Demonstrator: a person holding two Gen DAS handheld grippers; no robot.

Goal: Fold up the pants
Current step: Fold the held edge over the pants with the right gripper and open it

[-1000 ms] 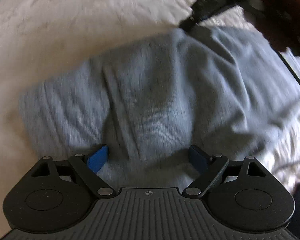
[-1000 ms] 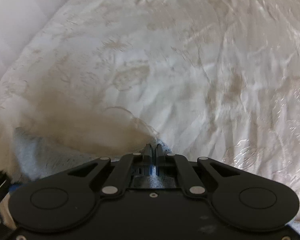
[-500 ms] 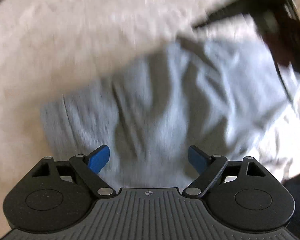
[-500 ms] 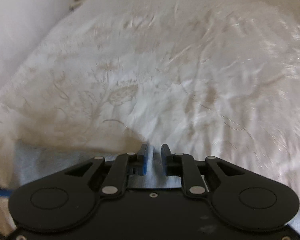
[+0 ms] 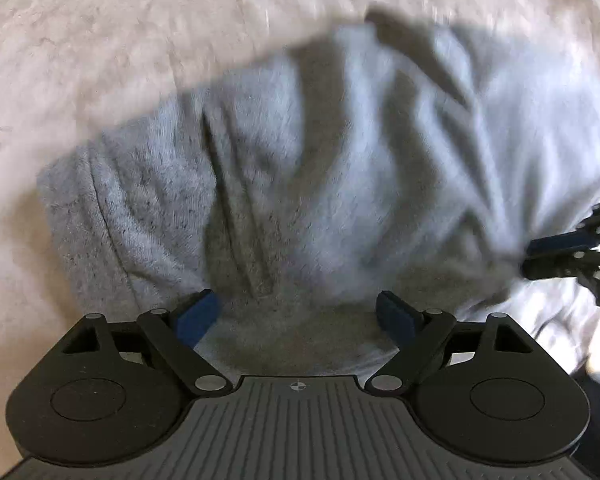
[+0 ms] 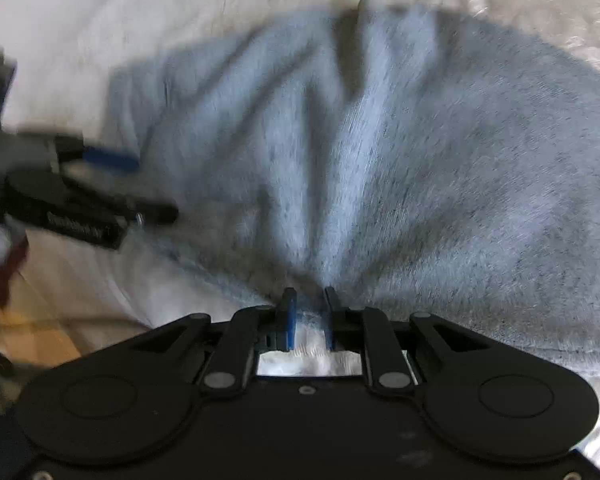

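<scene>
Pants (image 5: 340, 180) lie in a rumpled grey bundle on the bed (image 5: 100, 40), long axis running left to right across my left view. Bare bedspread lies open beyond the far edge and past the left end. My left hand-held gripper (image 5: 298, 316) hangs over the near edge, jaws wide, gripping nothing. My right hand-held gripper (image 6: 308, 304) has just been opening slightly; its narrow jaws pinch the near edge, creases fanning away.

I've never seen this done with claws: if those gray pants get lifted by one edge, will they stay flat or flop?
Probably flop: the gray pants already lie in soft creases on the bedspread. The fuzzy knit looks grippy rather than slippery. Cloth bunches toward the right claw, so a pull likely drags folds along.
</scene>
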